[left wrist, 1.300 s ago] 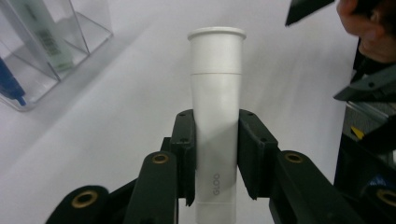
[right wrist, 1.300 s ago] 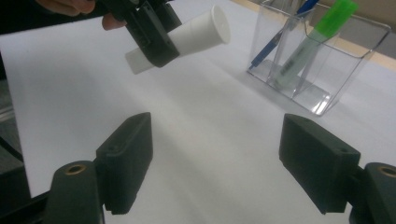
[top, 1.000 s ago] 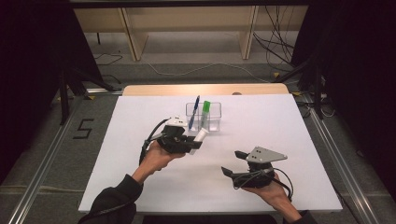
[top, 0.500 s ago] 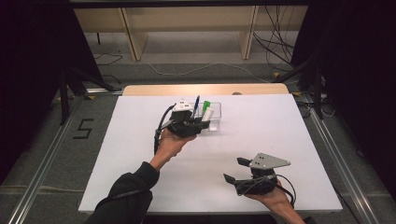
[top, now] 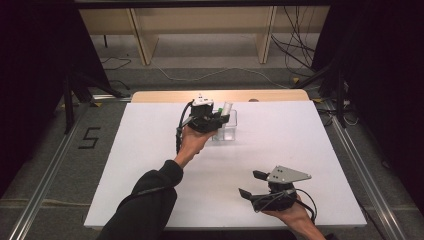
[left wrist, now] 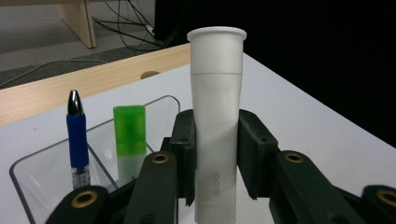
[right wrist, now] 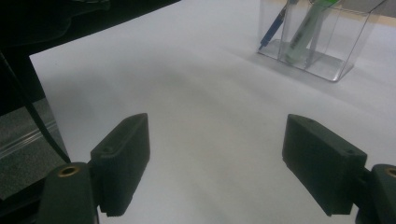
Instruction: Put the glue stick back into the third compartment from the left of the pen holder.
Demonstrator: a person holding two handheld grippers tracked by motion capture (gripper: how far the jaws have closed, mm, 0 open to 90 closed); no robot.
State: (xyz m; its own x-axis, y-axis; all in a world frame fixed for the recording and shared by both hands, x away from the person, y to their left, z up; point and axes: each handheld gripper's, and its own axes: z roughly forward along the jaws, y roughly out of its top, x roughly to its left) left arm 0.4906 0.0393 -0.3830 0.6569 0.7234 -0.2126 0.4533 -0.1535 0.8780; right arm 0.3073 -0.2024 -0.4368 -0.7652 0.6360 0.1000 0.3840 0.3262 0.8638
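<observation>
Glue stick [left wrist: 216, 135] stands upright, clamped between the pads of the left gripper [top: 212, 120], seemingly just above the clear holder [top: 231, 131], while the right gripper [top: 257, 186] rests wide open near the table edge.

Hidden and cut off

Your jaws cover the glue stick's [left wrist: 217, 116] sides; the frame's bottom crops its base and the pen's [left wrist: 77, 135] tip.
</observation>
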